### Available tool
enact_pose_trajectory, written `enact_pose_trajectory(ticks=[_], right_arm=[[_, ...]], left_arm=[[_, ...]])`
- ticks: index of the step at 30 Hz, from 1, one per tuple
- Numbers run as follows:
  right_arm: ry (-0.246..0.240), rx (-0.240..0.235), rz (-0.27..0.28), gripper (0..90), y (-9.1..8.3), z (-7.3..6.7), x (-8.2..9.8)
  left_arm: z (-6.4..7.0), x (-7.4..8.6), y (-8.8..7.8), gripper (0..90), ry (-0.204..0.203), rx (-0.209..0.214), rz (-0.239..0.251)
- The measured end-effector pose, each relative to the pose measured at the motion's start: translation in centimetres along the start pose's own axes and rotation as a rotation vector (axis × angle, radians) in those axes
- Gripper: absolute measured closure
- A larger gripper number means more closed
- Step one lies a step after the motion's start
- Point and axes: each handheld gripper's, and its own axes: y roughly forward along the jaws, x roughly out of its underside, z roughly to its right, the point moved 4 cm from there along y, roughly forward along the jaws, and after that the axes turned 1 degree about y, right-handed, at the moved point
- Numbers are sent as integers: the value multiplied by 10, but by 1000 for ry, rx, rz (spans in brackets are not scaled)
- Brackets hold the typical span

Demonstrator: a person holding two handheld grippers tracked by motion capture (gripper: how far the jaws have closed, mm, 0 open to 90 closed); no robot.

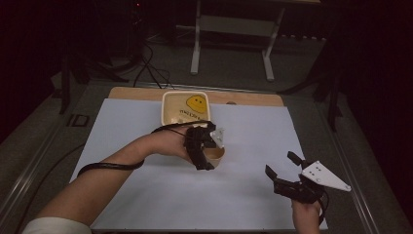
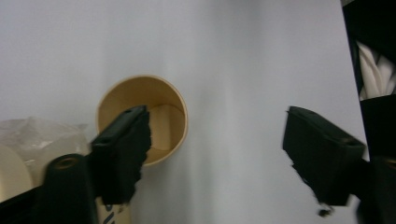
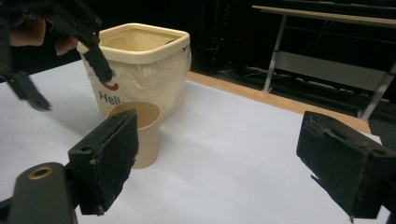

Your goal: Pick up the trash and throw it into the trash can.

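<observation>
- White sheet [image 1: 146, 195] is laid over the wooden table [image 1: 253, 99]; all items stand on it.
- Cream square tub [image 1: 171, 113], lined with clear plastic and printed with a yellow smiley, is placed at the far edge of the sheet, near its middle.
- Tan paper cup [image 2: 161, 95] stands upright, mouth open, just in front of the tub and close beside it, as seen in the right gripper view [image 3: 142, 135].
- Left gripper [image 1: 202, 151] is held directly above the cup, pointing down; in the left gripper view one jaw overlaps the cup rim, the other is well off to the side over bare sheet. The jaws are parted and nothing is pressed between them.
- Right gripper [image 1: 282, 168] is held apart at the near right of the sheet, jaws spread wide and empty, aimed toward the cup.
</observation>
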Motion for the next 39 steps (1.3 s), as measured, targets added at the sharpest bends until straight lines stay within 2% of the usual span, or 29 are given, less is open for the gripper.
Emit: enact_pose_trajectory(ticks=[2, 5, 7, 8, 11, 13, 20, 22, 26, 27, 32, 35, 39], right_arm=[[-2, 0, 1, 127, 0, 0, 0], [-1, 2, 0, 127, 0, 0, 0], [-2, 0, -1, 127, 0, 0, 0], [-3, -2, -2, 127, 1, 0, 0], [-6, -3, -1, 127, 1, 0, 1], [-8, -2, -3, 127, 1, -1, 1], [-8, -4, -6, 127, 1, -1, 1], [-9, -5, -7, 127, 1, -1, 2], [-11, -10, -11, 128, 2, -2, 2], [-13, -11, -11, 128, 2, -2, 2], [-10, -12, -12, 127, 2, -1, 2], [-8, -13, -13, 127, 2, -1, 3], [-10, -12, -13, 127, 2, -2, 3]], left_arm=[[-1, 1, 5, 356, -5, 6, -5], [-1, 3, 11, 407, -8, 2, -14], [-2, 5, 17, 446, -4, -8, -28], [-3, 6, 21, 479, -6, -28, -41], [-4, 7, 25, 532, -10, -37, -42], [-6, 8, 31, 578, -18, -59, -50], [-7, 10, 44, 693, -2, -74, -53], [-9, 10, 48, 710, -5, -79, -64], [-10, 11, 55, 758, -13, -61, -90], [-10, 11, 56, 773, -4, -60, -94], [-10, 9, 60, 845, 4, -41, -94], [-11, 9, 60, 860, 8, -41, -93], [-12, 10, 60, 873, 14, -64, -89]])
